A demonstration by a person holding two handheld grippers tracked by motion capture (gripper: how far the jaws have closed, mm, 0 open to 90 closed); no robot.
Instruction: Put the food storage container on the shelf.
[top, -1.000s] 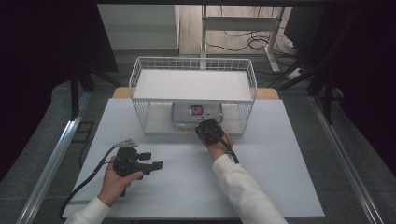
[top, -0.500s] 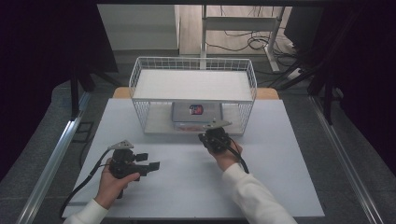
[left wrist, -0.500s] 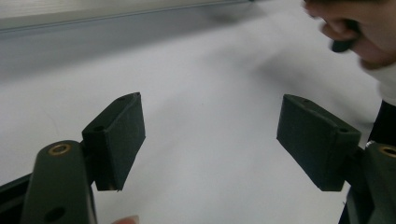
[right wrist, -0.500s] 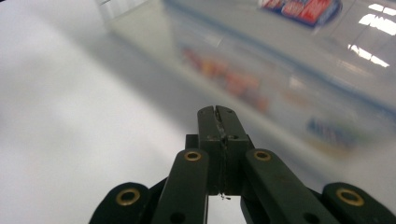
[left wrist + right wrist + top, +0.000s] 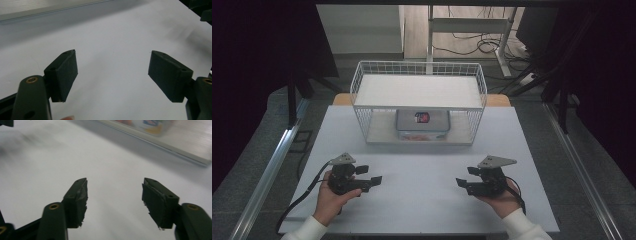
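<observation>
One clear lidded box [image 5: 422, 125] sits on the lower shelf of the white wire rack [image 5: 419, 107] at the back of the white worktop [image 5: 422, 200], something colourful inside it, too blurred to name. Left hand-held gripper [image 5: 374, 180] and right hand-held gripper [image 5: 460, 183] hover low near the front edge, well apart, both spread wide and holding nothing. Right gripper view catches the rack's base edge [image 5: 160, 145]; dark room around, cables on the floor behind.
</observation>
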